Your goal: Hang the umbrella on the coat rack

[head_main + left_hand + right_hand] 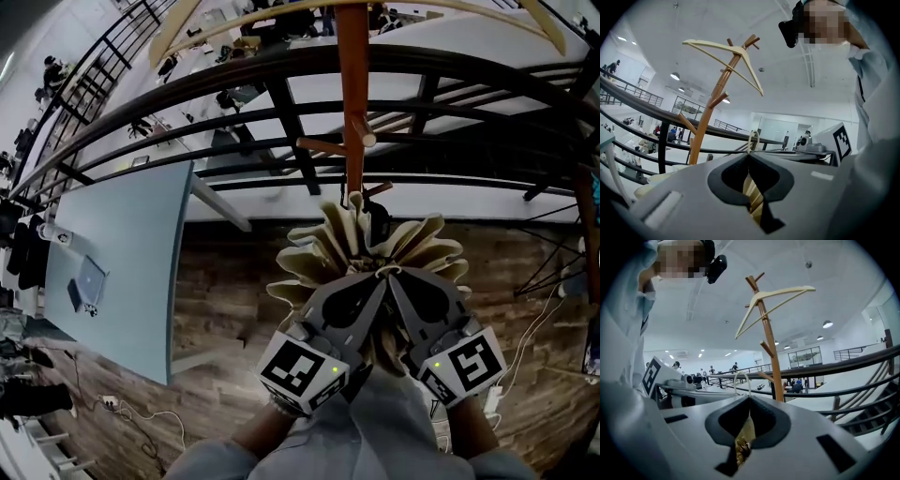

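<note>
Left gripper, right gripper, both clamped

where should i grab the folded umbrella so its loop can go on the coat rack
Probably the bunched folds of the umbrella just below its loop, coming from underneath, as the left hand-held gripper and right hand-held gripper do: the loop stands free above the jaws, toward the coat rack.

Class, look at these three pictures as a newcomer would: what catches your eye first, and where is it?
A folded cream umbrella stands out at the centre of the head view, clamped between the left gripper and the right gripper, both shut on it. Just beyond it rises a wooden coat rack, with a pale hanger perched at its top.
</note>
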{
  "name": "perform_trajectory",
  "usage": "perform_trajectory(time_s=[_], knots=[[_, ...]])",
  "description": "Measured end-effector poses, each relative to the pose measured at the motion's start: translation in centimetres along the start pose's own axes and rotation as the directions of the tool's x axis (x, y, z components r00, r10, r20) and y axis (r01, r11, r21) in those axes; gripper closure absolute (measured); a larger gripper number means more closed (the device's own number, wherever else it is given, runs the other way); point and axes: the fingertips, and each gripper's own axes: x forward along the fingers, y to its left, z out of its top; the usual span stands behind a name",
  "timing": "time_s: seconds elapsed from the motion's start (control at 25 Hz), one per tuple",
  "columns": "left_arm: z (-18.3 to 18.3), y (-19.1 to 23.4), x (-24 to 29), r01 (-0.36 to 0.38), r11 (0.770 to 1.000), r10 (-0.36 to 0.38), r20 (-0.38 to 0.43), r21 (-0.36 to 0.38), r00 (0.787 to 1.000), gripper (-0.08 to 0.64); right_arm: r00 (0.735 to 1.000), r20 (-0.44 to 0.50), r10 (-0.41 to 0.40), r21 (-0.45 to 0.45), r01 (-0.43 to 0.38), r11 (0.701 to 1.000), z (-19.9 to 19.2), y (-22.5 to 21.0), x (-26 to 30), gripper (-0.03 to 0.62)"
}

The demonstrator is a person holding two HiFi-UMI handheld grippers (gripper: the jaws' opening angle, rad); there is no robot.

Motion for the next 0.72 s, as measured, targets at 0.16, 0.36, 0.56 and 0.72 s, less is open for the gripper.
perform_trajectory(time_s=[0.16, 0.36, 0.56, 0.72], knots=[[-1.3, 0.6, 1.9, -0.062, 0.998, 0.062, -0.015, -0.021, 0.998, 0.551, 0.999, -0.031, 0.043, 0.023, -0.042, 0.999, -1.2, -2.2, 0.6, 0.588], [-3.6, 1.9, 4.4, -0.104, 0.994, 0.102, -0.041, -0.026, 0.994, 0.551, 0.995, -0.045, 0.088, 0.044, -0.086, 0.995, -3.5, -4.6, 1.8, 0.589], [-5.3, 2.9, 6.4, -0.146, 0.988, 0.144, -0.057, -0.046, 0.988, 0.551, 0.991, -0.066, 0.116, 0.032, -0.114, 0.993, -5.2, -6.7, 2.7, 0.589], [-6.5, 4.1, 7.8, -0.172, 0.983, 0.167, -0.072, -0.061, 0.983, 0.551, 0.99, -0.076, 0.119, 0.043, -0.116, 0.992, -6.5, -8.2, 3.7, 0.589]])
